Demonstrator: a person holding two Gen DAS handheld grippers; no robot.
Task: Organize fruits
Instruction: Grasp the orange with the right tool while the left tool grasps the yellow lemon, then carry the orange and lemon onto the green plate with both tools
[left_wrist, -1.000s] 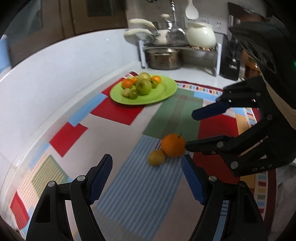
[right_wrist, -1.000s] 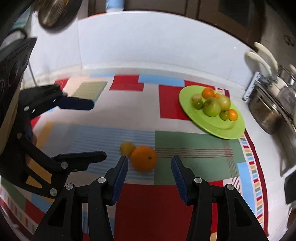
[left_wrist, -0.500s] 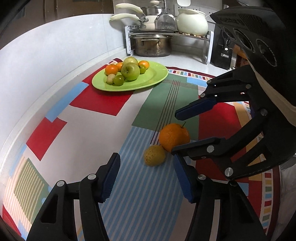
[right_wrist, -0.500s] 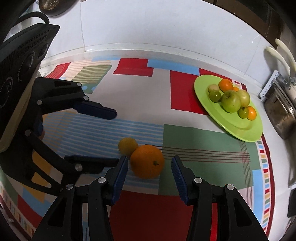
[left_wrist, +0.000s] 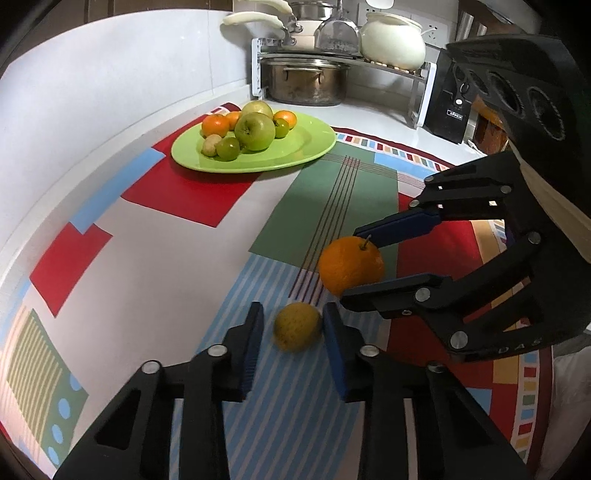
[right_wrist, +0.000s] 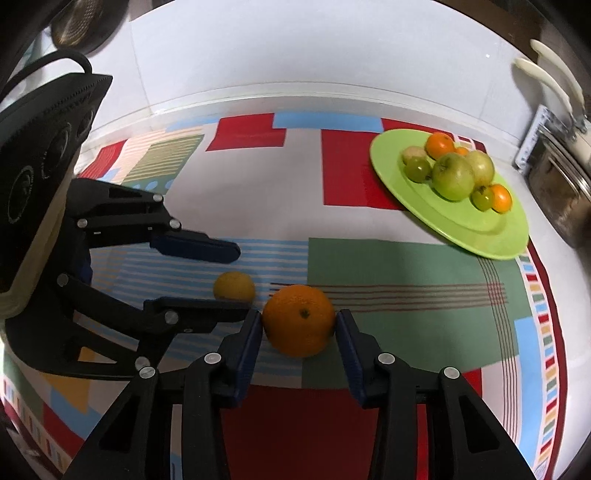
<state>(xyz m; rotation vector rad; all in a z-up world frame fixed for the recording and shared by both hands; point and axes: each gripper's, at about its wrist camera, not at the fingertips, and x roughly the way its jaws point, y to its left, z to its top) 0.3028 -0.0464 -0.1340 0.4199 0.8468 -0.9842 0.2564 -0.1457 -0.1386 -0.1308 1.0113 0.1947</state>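
2 fruits lie touching on the patterned bench cloth (left_wrist: 177, 258), at 6 o'clock from the green plate (left_wrist: 310, 147). the left tongs (left_wrist: 293, 326) have clamped together on the dimpled yellow lemon (left_wrist: 297, 326); the right tongs (right_wrist: 299, 325) are closing on the glossy orange (right_wrist: 299, 319). lifting either could nudge its round neighbour rolling, or squeeze it free.

My left gripper (left_wrist: 293, 325) points steeply down, its blue pads drawn in tight on the small yellow fruit (left_wrist: 297, 326). My right gripper (right_wrist: 299, 325) tilts down beside it, jaws closing, pads touching the orange (right_wrist: 299, 319).
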